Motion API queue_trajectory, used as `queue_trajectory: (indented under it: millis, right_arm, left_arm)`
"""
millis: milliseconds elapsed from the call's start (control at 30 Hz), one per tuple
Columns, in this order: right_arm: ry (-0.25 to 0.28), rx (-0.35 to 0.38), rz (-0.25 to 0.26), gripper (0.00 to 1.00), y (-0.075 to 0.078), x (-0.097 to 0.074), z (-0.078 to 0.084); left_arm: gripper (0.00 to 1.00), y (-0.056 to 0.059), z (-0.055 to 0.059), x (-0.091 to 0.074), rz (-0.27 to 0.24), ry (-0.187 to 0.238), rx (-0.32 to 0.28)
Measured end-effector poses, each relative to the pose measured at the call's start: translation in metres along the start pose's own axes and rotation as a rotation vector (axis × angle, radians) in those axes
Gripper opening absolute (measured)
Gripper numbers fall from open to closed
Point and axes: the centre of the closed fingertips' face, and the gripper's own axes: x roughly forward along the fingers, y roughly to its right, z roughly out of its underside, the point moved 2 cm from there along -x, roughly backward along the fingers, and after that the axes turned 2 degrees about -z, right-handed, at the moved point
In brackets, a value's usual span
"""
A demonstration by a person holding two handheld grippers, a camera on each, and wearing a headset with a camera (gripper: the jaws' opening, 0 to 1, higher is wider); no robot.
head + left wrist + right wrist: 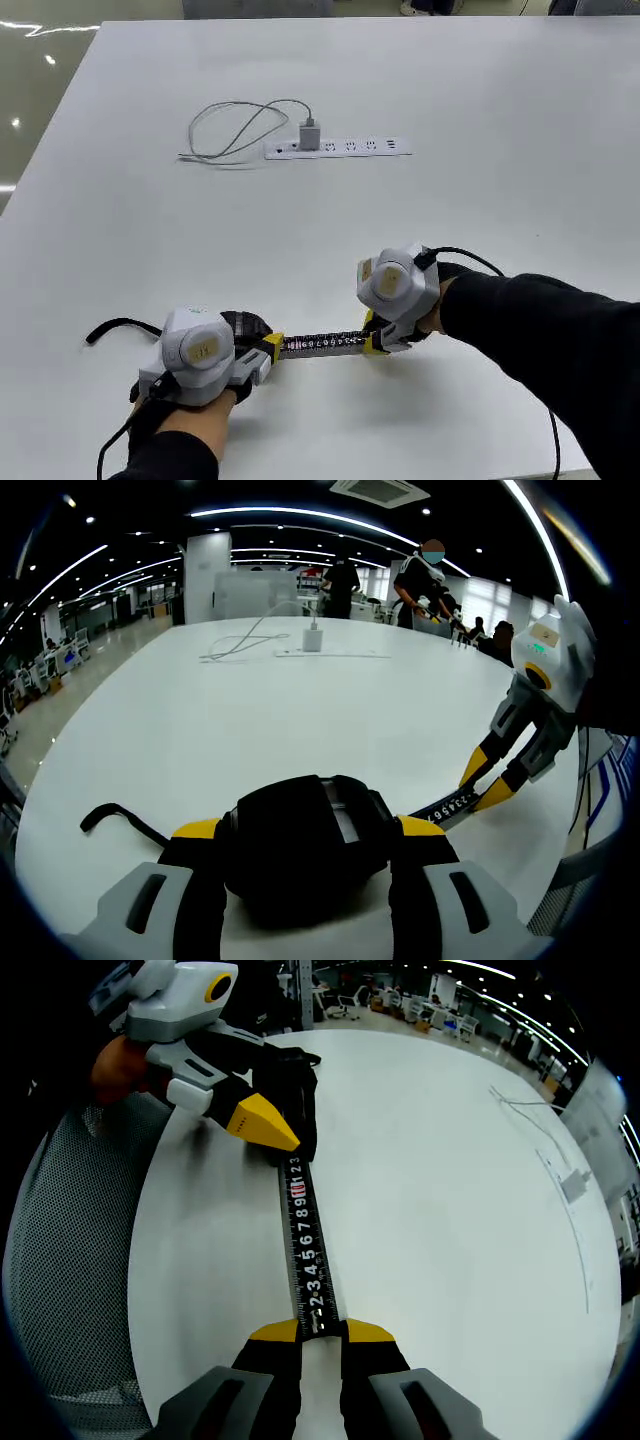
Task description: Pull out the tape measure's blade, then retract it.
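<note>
Near edge of white worktop, left to right.

Strap: black loop, lies flat on the worktop, runs from the left to the case. Also seen in left gripper view.

Left gripper: grey body, black jaws, yellow tips. Jaws clamp the case from both sides. In left gripper view the gripper has a yellow tip at each flank of the case.

Case: black, rounded, blocky, sits on the worktop. Any lettering on it is too small to read.

Blade: drawn out a short way to the right of the case, straight, low over the worktop, spanning the gap between the two grippers. Face is dark with white ticks and numerals. Right gripper view reads the blade clearly: from the near end 2 3 4 5 6 7 8 9, then a red-boxed mark, then 1 2 3 just before the case mouth.

Right gripper: same build. Yellow tips pinch the free end of the blade; in right gripper view the jaws stand close together with the blade end between them.

Far side, well apart from the above: grey cable looped on the left, running to a charger plugged into a white power strip lying flat.
</note>
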Motion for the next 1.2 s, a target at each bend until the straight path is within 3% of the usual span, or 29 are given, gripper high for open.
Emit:
queue_trajectory:
  millis: [900, 1200]
  right_arm:
    - [0.009, -0.015, -0.002, 0.10, -0.001, 0.005, -0.012]
    - [0.029, -0.009, -0.025, 0.10, -0.001, 0.007, -0.015]
  left_arm:
    - [0.62, 0.000, 0.001, -0.001, 0.018, 0.007, 0.000]
    - [0.61, -0.001, -0.001, -0.001, 0.033, 0.004, -0.012]
